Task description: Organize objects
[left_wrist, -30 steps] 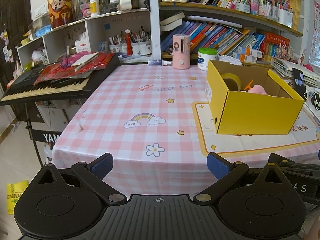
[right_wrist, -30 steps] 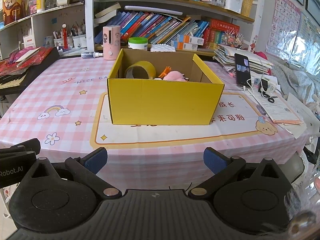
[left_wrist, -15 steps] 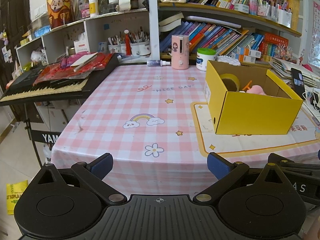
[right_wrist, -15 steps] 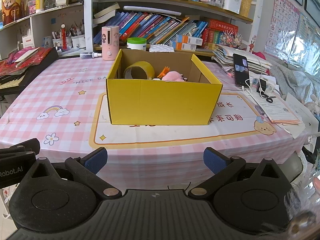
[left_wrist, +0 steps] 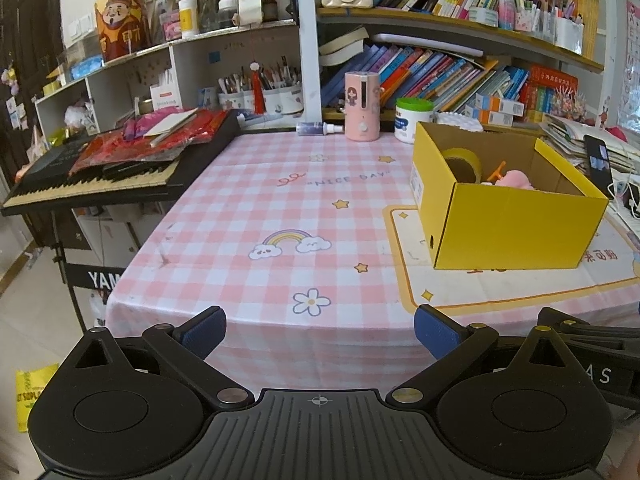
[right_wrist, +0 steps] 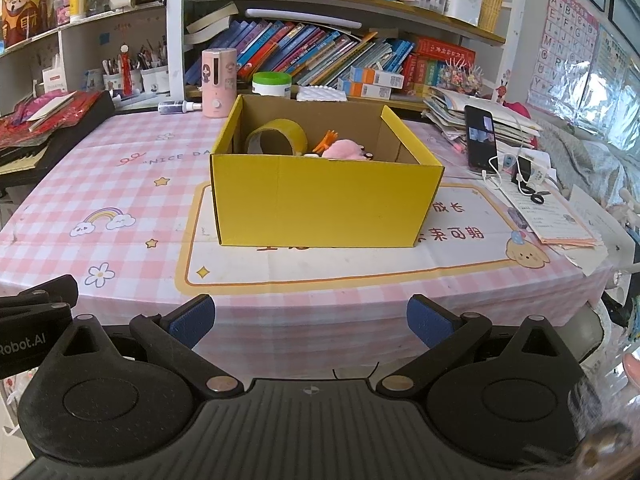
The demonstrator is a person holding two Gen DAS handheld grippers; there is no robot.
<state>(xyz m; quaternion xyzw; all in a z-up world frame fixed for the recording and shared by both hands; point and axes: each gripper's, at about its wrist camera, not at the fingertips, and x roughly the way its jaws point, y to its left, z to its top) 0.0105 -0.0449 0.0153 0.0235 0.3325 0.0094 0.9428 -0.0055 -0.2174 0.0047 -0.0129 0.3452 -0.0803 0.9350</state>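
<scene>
Sitting on the bench [right_wrist: 132,184], the yellow box [right_wrist: 324,196] holds a tape roll [right_wrist: 276,140] and a pink toy [right_wrist: 346,149]. Both the left gripper [left_wrist: 319,330] and right gripper [right_wrist: 309,318] hang spread and empty, well short of the box.

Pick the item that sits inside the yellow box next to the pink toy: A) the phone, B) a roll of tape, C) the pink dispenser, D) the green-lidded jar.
B: the roll of tape leans inside the yellow box, just left of the pink toy.
</scene>
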